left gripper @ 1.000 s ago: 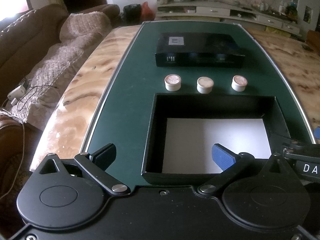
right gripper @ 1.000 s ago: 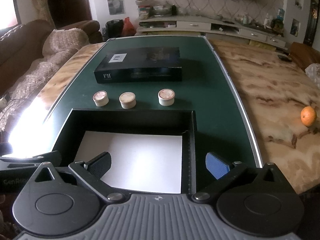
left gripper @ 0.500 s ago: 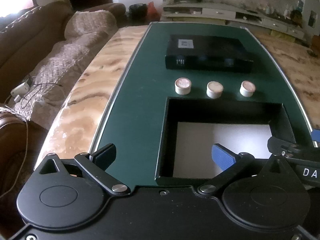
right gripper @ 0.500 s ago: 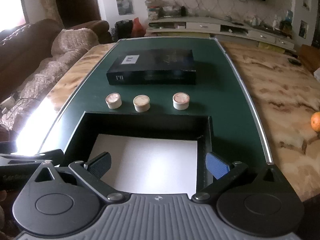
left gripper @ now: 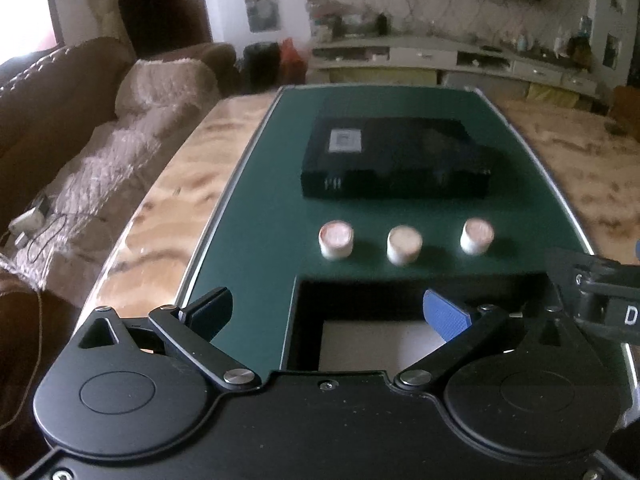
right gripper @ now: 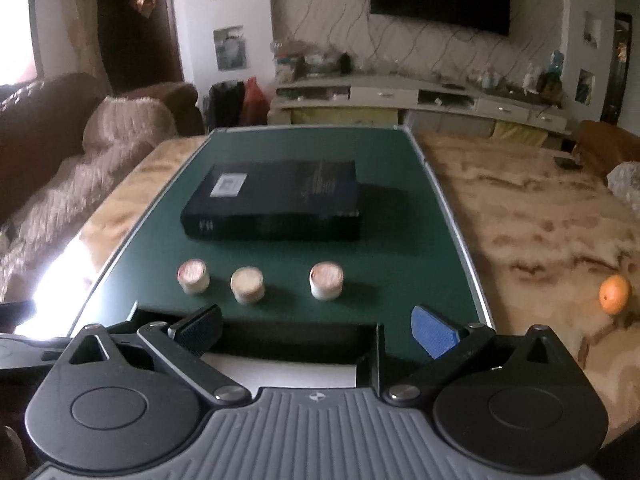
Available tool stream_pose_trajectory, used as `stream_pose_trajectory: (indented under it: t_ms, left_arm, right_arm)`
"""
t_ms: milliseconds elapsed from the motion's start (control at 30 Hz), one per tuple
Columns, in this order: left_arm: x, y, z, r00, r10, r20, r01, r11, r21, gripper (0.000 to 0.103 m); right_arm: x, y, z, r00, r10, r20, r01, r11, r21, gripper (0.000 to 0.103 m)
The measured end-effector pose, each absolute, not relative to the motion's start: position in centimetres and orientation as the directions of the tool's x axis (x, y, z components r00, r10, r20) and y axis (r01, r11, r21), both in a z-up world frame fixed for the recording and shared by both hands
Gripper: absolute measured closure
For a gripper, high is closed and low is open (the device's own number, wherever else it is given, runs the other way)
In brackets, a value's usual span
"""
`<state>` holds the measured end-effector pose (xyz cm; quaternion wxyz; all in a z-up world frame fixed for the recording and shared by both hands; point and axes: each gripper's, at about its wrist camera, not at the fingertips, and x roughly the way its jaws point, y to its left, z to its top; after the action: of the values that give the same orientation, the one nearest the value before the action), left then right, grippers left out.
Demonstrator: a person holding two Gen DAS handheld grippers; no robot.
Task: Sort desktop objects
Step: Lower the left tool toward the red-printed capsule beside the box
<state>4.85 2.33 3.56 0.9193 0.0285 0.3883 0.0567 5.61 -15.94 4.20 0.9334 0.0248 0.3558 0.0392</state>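
Three small round white jars stand in a row on the green mat: left (left gripper: 336, 240), middle (left gripper: 404, 244) and right (left gripper: 476, 236). They also show in the right wrist view: left (right gripper: 193, 277), middle (right gripper: 248, 284), right (right gripper: 326, 281). Behind them lies a closed black box (left gripper: 394, 162) (right gripper: 276, 200). In front is an open black box with a white floor (left gripper: 380, 342) (right gripper: 296, 372). My left gripper (left gripper: 330, 314) is open and empty above the open box's left wall. My right gripper (right gripper: 316, 330) is open and empty above its far right corner.
The green mat (left gripper: 272, 208) lies on a marble-patterned table (right gripper: 540, 240). An orange (right gripper: 615, 294) sits on the table at the right. A brown sofa with a blanket (left gripper: 100, 152) stands to the left. A TV cabinet (right gripper: 420, 98) is at the back.
Both cameras have pulled back and tilted up. The open box has slid toward the bottom of both views and the jars and closed box sit lower. Nothing on the table has moved.
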Motion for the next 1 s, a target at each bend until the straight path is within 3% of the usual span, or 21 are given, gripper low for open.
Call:
stream_pose_trajectory:
  t_ms: [267,1000]
  left_arm:
    - [8.6,1.7,5.6,0.734,0.147,-0.663,-0.090,0.989,0.119,0.000]
    - [18.5,1.6,3.7,0.717,0.133,-0.685,-0.084,0.991,0.105,0.000]
  right_arm:
    - [8.8,-16.5,5.4,0.772,0.095,-0.629,-0.046,0.995,0.094,0.000]
    - [18.0,-16.8,4.3,0.780,0.080,-0.621,-0.045,0.996,0.072,0.000]
